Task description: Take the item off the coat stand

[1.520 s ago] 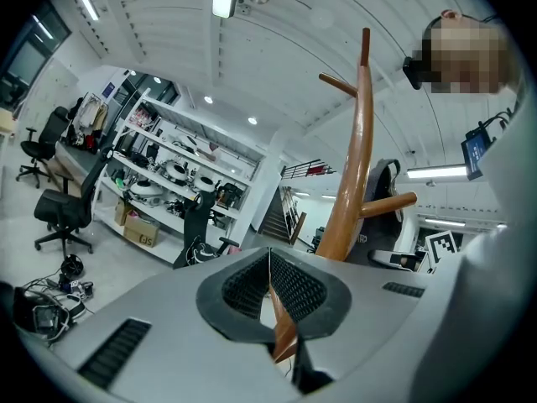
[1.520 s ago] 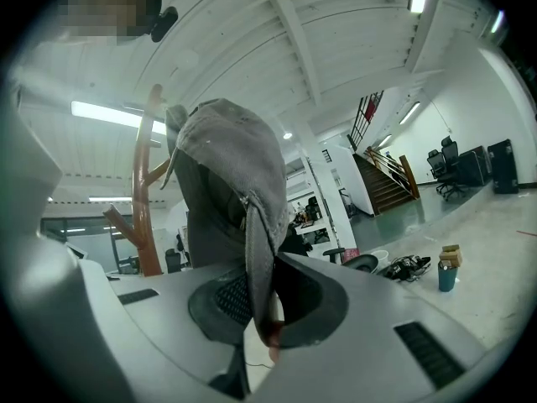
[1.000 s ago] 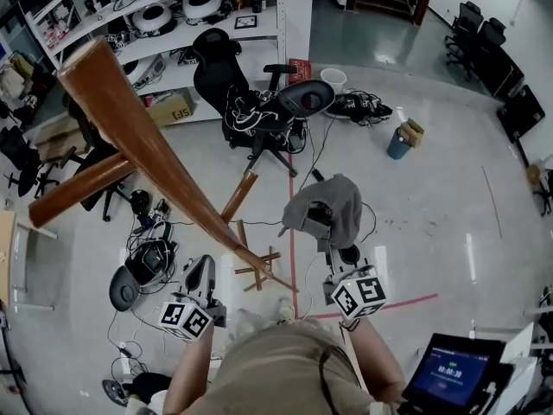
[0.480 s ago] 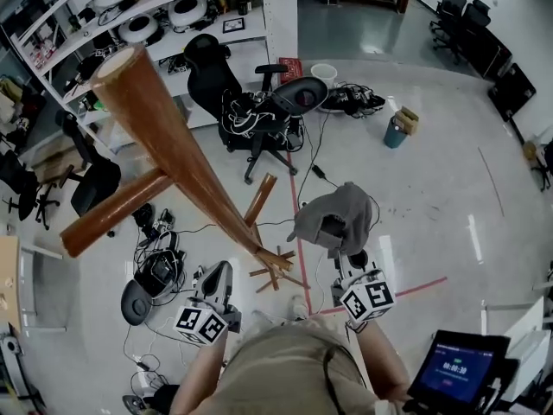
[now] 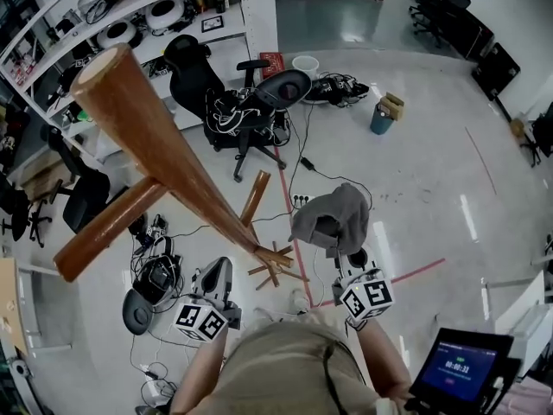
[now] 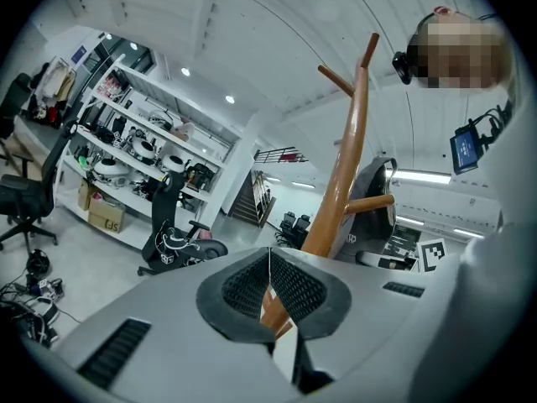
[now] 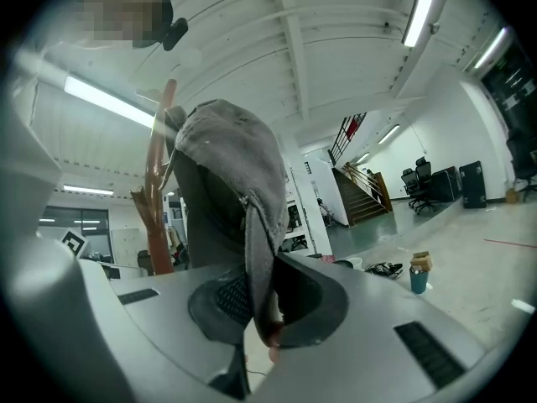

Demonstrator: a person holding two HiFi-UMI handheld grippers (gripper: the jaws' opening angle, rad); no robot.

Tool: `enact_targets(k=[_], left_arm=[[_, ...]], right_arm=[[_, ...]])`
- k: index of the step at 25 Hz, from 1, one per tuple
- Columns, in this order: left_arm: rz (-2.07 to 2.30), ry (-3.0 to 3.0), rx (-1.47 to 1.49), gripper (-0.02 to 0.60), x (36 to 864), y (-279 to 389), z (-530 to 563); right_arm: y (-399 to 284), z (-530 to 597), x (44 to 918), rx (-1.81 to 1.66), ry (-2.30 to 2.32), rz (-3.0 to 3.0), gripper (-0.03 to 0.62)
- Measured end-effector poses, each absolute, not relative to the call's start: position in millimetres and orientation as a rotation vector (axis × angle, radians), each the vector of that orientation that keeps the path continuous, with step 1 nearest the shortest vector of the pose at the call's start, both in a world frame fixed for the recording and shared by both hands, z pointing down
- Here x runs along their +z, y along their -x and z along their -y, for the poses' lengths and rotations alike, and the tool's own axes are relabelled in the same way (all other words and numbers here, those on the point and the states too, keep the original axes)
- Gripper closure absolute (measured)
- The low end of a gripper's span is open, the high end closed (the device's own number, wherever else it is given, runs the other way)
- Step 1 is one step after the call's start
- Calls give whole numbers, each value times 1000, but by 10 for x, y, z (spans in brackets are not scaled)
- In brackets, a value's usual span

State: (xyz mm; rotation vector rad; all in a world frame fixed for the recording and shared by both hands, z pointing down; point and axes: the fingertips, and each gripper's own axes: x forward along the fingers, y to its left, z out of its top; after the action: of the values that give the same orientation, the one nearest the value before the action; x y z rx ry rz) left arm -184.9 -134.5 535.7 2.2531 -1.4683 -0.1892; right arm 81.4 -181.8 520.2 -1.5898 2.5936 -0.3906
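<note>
Grey cap (image 5: 333, 219) clamped in right claw (image 7: 262, 313), beside coat stand (image 5: 164, 158).

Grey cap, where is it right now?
In the head view the grey cap is just right of centre, pinched in the right gripper, with the wooden coat stand to its left.
</note>
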Motion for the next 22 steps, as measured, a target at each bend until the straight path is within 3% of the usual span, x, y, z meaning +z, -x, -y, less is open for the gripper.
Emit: enact_targets(k=[22], left_arm=[[1394,-2297,-207,563,5311,1806,1420]], right_arm=[[-855,1558,5679,-466,1683,-2579,560]])
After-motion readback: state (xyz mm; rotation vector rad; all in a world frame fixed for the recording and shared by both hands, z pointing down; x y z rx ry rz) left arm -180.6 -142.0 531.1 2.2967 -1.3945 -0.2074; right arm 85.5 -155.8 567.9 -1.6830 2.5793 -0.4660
